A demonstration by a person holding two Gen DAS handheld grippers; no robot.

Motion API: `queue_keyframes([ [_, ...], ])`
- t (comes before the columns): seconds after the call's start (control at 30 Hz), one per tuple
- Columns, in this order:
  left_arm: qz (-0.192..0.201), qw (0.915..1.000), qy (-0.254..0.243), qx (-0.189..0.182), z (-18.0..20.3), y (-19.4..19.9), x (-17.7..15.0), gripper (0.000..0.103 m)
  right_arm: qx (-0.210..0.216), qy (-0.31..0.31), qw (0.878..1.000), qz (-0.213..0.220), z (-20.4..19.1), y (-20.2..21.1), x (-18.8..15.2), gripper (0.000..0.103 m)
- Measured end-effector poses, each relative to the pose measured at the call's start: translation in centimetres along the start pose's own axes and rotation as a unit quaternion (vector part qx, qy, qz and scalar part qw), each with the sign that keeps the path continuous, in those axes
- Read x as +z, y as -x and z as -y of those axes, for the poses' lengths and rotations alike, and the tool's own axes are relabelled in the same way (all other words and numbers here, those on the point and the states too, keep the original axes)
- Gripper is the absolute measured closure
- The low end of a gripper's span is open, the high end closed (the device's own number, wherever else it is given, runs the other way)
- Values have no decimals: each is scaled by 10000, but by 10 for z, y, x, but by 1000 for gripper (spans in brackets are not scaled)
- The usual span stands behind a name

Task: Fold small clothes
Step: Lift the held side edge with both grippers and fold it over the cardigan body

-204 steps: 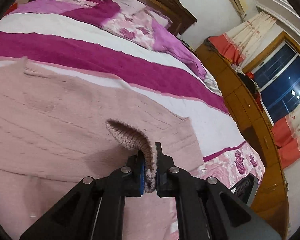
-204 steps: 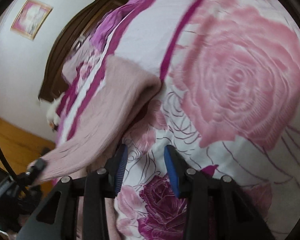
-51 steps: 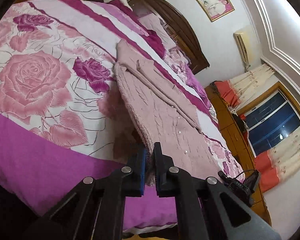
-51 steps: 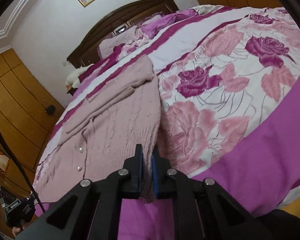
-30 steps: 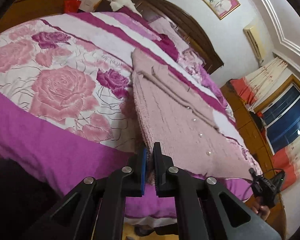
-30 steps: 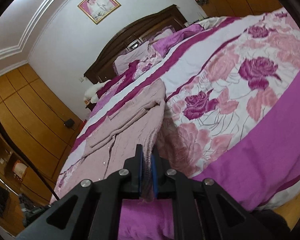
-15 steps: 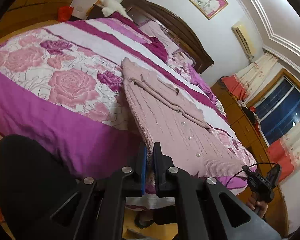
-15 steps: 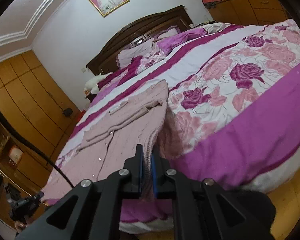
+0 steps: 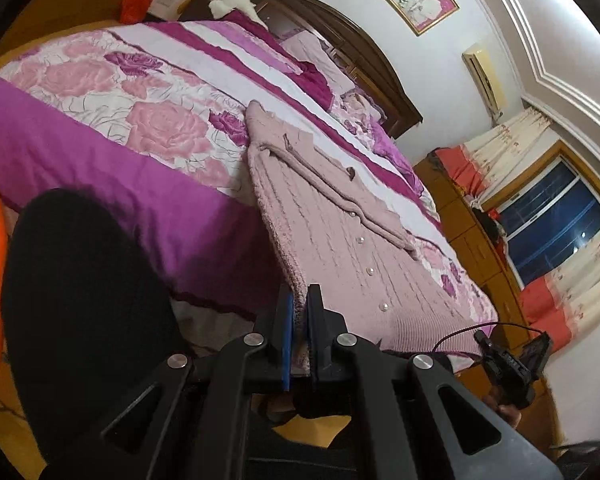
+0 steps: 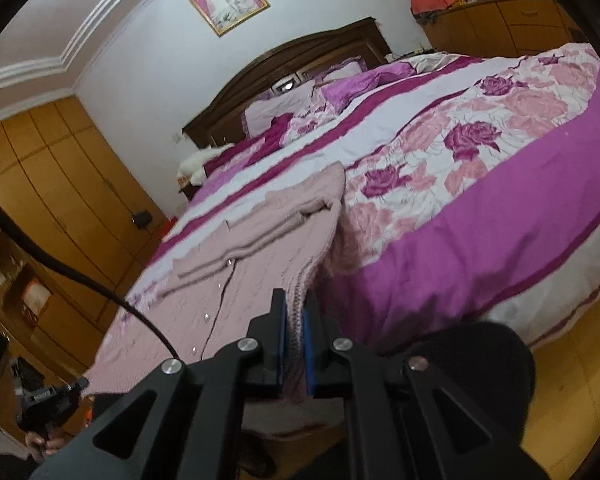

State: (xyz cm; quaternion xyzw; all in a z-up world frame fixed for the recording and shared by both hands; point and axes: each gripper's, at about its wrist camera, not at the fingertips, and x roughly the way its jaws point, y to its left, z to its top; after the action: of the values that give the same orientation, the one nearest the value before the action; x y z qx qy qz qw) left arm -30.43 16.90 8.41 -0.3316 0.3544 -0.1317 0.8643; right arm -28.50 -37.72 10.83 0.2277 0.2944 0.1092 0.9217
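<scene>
Now both grippers, left (image 9: 298, 312) and right (image 10: 295, 314), pinch the cardigan (image 9: 340, 232) hem corners, holding it taut over the bed (image 9: 100, 160) edge, likely for folding.

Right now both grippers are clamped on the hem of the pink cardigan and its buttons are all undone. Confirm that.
Not quite. Both the left gripper and the right gripper do clamp the pink cardigan at its hem, but the left wrist view shows its front closed, with the buttons done up.

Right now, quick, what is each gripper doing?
Left gripper: shut on the pink cardigan's hem corner.
Right gripper: shut on the cardigan's other hem corner.
</scene>
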Motion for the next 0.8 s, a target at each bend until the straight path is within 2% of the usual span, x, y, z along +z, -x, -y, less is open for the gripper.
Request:
queue_keyframes([
  [0.1, 83, 9998, -180, 36, 10, 11, -3, 103, -6, 51, 10000, -68, -1, 12, -13, 96],
  [0.23, -3, 9999, -93, -83, 14, 18, -8, 103, -38, -58, 9999, -120, 5, 22, -22, 96],
  [0.53, -138, 9999, 57, 65, 4, 12, -11, 103, 13, -50, 9999, -118, 2, 24, -15, 96],
  [0.8, 24, 9996, 257, 103, -8, 11, 3, 103, 72, -358, 9993, 44, 15, 13, -1, 96],
])
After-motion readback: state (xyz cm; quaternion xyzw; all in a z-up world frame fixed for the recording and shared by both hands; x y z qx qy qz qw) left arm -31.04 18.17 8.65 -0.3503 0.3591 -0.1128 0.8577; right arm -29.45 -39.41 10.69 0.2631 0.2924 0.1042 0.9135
